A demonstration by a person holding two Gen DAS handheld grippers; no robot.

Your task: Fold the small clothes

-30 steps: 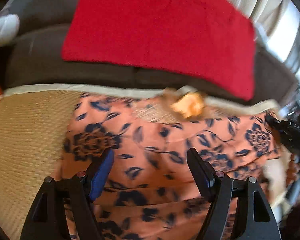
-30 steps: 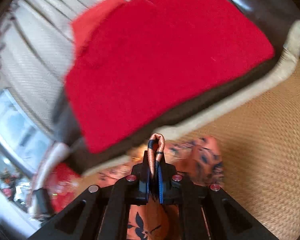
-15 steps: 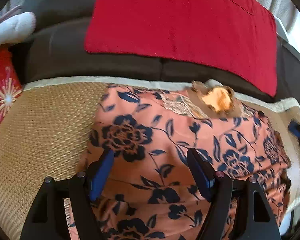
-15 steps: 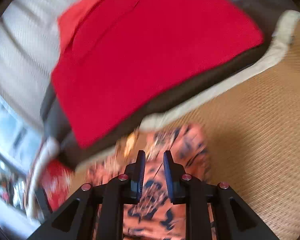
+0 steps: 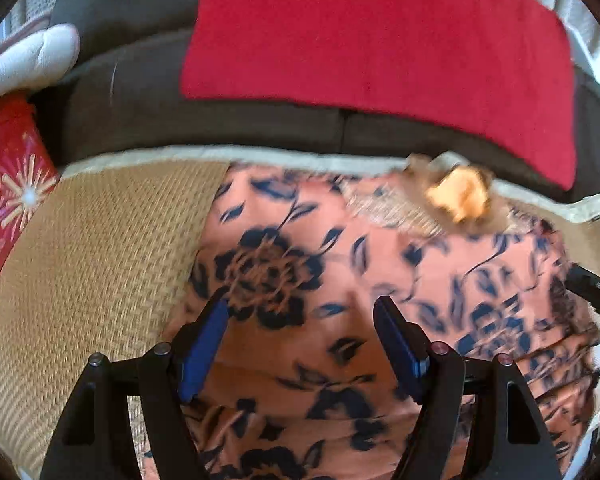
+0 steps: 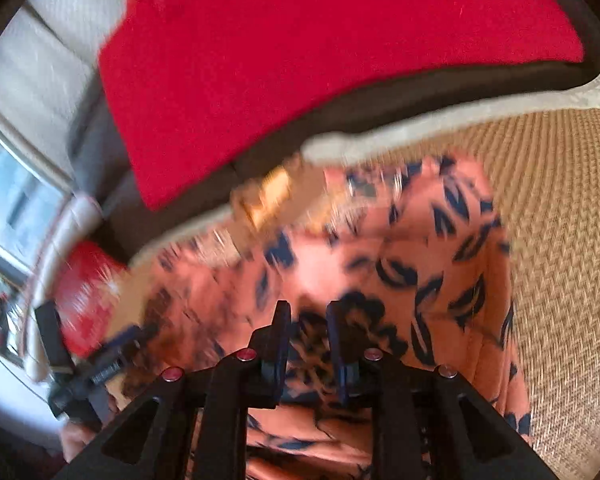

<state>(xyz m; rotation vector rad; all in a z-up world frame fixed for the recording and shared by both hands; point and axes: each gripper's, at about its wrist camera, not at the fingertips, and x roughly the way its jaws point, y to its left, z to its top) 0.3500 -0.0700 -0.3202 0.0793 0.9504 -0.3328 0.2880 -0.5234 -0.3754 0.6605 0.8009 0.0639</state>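
Observation:
A small orange garment with dark blue flowers [image 5: 340, 280] lies spread on a woven straw mat [image 5: 100, 260], with a yellow-brown trim piece [image 5: 458, 196] at its far edge. My left gripper [image 5: 300, 304] hovers over the garment's near-left part, jaws wide open with nothing between them. In the right wrist view the same garment [image 6: 420, 248] fills the middle. My right gripper [image 6: 309, 306] sits low over it, jaws a narrow gap apart and no fabric pinched. The picture is blurred with motion. The left gripper's fingers [image 6: 100, 364] show at the left edge there.
A red cloth [image 5: 380, 40] is draped over a dark brown sofa seat [image 5: 140, 112] just beyond the mat's pale border. A red printed box [image 5: 8, 184] and a white padded item [image 5: 28, 60] sit at the far left. Bare mat [image 6: 560, 200] lies right of the garment.
My right gripper let go of the fabric fold it pinched, opened slightly and dropped toward the garment. The garment now lies flat. My left gripper stayed open and tilted a little.

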